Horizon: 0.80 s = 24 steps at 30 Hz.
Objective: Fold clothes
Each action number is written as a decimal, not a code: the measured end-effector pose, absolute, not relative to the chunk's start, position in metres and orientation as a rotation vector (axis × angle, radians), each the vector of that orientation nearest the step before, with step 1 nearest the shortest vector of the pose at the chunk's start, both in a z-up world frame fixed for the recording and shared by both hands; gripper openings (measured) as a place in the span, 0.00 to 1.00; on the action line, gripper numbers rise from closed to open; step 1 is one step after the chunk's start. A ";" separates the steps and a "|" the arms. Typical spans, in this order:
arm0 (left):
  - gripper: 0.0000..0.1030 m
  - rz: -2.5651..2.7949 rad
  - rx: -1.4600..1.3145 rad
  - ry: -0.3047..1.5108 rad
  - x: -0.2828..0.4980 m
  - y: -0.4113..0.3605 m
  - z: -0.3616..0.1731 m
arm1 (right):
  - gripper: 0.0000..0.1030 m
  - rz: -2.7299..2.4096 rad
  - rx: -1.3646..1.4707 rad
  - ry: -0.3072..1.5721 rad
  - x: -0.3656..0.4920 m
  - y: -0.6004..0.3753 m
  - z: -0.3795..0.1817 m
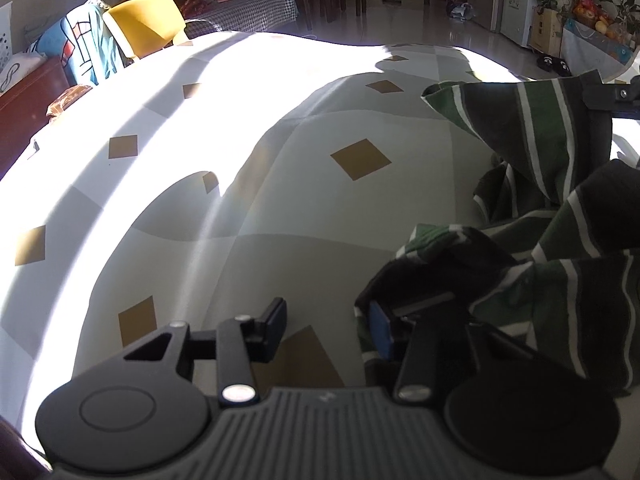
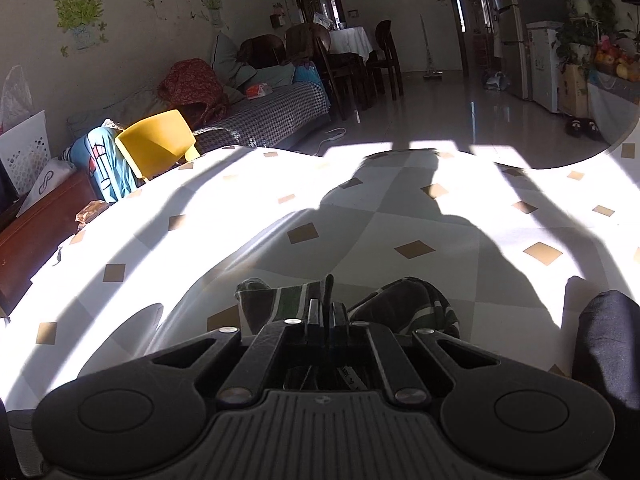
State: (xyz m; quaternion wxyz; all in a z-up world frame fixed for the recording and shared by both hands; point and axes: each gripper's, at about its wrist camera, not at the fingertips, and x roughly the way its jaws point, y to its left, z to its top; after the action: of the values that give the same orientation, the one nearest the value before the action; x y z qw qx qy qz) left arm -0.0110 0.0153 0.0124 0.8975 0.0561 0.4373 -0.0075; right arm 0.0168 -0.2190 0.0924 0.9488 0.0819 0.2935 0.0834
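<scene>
A dark green garment with white stripes (image 1: 552, 216) lies crumpled on the table at the right of the left wrist view. My left gripper (image 1: 328, 328) is open; its right finger (image 1: 380, 332) is under a fold of the garment, its left finger (image 1: 272, 328) over bare tablecloth. My right gripper (image 2: 326, 312) is shut on a corner of the same garment (image 2: 280, 304) and holds it lifted; it also shows at the upper right of the left wrist view (image 1: 608, 98), pulling that corner up.
The table wears a white and grey cloth with brown diamonds (image 1: 240, 184), half in sun. A yellow chair (image 2: 156, 140) stands at its far left edge, by a sofa with clothes (image 2: 240, 96). A dark sleeve (image 2: 608, 352) is at the right.
</scene>
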 end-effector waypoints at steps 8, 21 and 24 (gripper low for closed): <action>0.42 -0.014 0.112 0.922 -0.016 0.018 0.013 | 0.03 0.098 0.219 0.541 0.008 -0.243 0.110; 0.43 -0.015 0.152 0.964 -0.033 0.016 0.018 | 0.03 0.071 0.228 0.534 -0.005 -0.250 0.118; 0.43 -0.023 0.159 0.961 -0.039 0.014 0.022 | 0.03 0.080 0.247 0.528 -0.007 -0.252 0.120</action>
State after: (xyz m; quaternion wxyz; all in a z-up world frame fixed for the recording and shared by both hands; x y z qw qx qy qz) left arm -0.0394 0.0143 0.0223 0.8837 0.0763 0.4617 -0.0113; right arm -0.0074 -0.2524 0.1203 0.9570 0.1219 0.2603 0.0394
